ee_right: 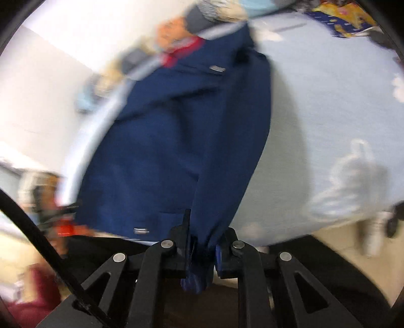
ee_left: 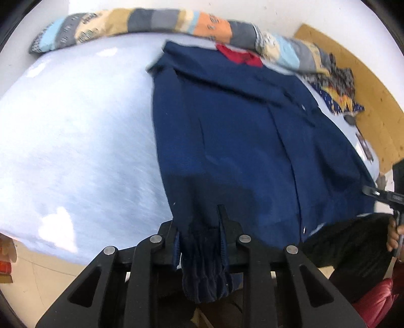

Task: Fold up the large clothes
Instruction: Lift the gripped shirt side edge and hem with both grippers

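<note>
While the navy jacket [ee_left: 240,131] lies spread on the light blue bed [ee_left: 75,131], its near hem is taken at two corners, one by each gripper. The left gripper [ee_left: 199,227] has its jaws closed on a gathered, elastic-looking bunch of the hem, and the cloth hangs down between them toward the camera. The right gripper [ee_right: 202,234] also has its jaws closed on a pinch of the same dark cloth, at the other near corner; in the left wrist view its tip shows at the far right edge. The long axis of the jacket runs straight away from both jaws, from the held hem up to the collar with its red lining [ee_left: 238,54], which lies just beside the patchwork blanket [ee_left: 151,22] at the far side of the bed. Both hands seem about equally near to the garment, so I judge that the coming move is to carry the hem forward, along this axis, toward the collar. The right view is blurred.
</note>
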Available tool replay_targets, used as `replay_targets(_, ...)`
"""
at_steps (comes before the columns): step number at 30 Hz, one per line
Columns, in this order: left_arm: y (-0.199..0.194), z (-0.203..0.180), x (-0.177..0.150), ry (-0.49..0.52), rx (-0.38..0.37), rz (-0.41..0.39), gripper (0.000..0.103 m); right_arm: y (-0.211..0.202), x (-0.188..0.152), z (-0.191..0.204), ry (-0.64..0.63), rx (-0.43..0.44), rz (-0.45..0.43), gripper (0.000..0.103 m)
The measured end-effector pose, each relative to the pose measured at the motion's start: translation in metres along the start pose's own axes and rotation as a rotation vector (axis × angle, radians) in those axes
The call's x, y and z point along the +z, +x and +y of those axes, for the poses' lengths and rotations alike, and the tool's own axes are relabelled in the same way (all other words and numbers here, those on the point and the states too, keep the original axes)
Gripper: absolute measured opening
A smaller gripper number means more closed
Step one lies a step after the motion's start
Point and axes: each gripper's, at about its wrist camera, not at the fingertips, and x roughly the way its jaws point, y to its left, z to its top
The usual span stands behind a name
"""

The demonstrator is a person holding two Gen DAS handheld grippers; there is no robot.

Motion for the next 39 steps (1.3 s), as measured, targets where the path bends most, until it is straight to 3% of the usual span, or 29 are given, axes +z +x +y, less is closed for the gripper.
replay_targets(1,-0.003,0.004,0.001,-0.004,0.002,-0.003,0.023,-0.007,0.0,0.001,0.007,0.029,-0.014,0.015)
replay_targets(5,0.013,0.006,0.005,-0.024,-0.001,0.049,0.023,-0.017,0.002,-0.017,0.067,-0.036,-0.042,0.015)
replay_targets(10,0.02,-0.014,0.011,-0.016,-0.02,0.033,0.023,-0.019,0.002,-0.019,0.092,0.012,-0.049,0.015)
replay_targets(19,-0.026,0.004,0.052,-0.087,-0.119,-0.154,0.022,-0.069,0.047,-0.003,0.022,0.08,-0.22,0.015)
replay_targets(23,-0.045,0.006,0.088,-0.111,-0.132,-0.228,0.022,-0.084,0.075,0.009,-0.002,0.088,-0.291,0.015)
replay_targets(29,-0.049,0.002,0.151,-0.115,-0.133,-0.277,0.022,-0.099,0.125,0.006,0.024,0.121,-0.379,0.015)
replay_targets(39,-0.013,0.006,0.274,-0.137,-0.112,-0.281,0.022,-0.088,0.231,-0.011,0.102,0.115,-0.419,0.015)
